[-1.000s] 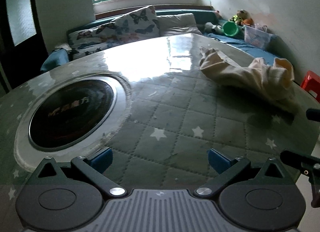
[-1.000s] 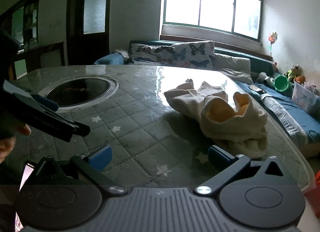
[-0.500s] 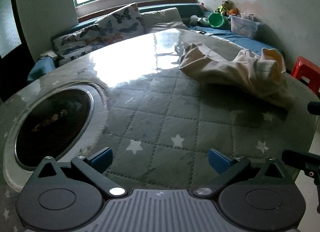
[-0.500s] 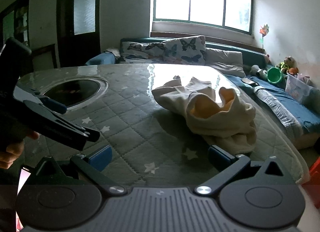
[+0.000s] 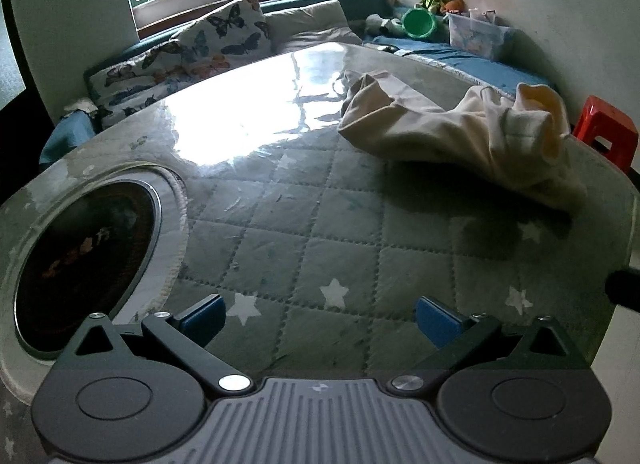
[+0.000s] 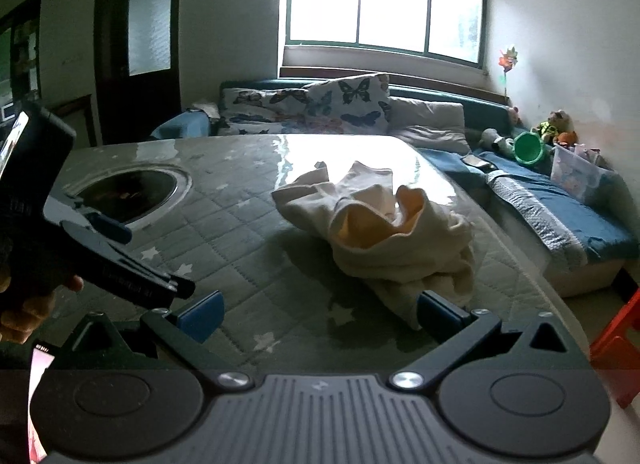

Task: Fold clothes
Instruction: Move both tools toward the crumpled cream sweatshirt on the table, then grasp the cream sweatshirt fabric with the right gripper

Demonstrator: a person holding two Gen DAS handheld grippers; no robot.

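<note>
A crumpled cream garment [image 5: 460, 132] with a pale yellow lining lies on the right side of the round quilted table [image 5: 320, 232]. My left gripper [image 5: 320, 318] hovers open over the table's near part, well short of the cloth, with nothing between its blue pads. In the right wrist view the same garment [image 6: 384, 232] sits just ahead. My right gripper [image 6: 320, 314] is open, its right pad close to the cloth's near edge. The left gripper's body [image 6: 100, 248], held by a hand, shows at the left there.
A dark round cooktop [image 5: 80, 256] is set into the table's left side. A sofa with butterfly cushions [image 6: 320, 108] runs behind the table under the window. A red stool [image 5: 606, 128] stands off the table's right edge. A clear bin [image 6: 576, 172] sits on the blue bedding.
Both grippers have moved toward the garment. In the left view the cooktop has slid left and the cloth has grown larger. Both stay open.
</note>
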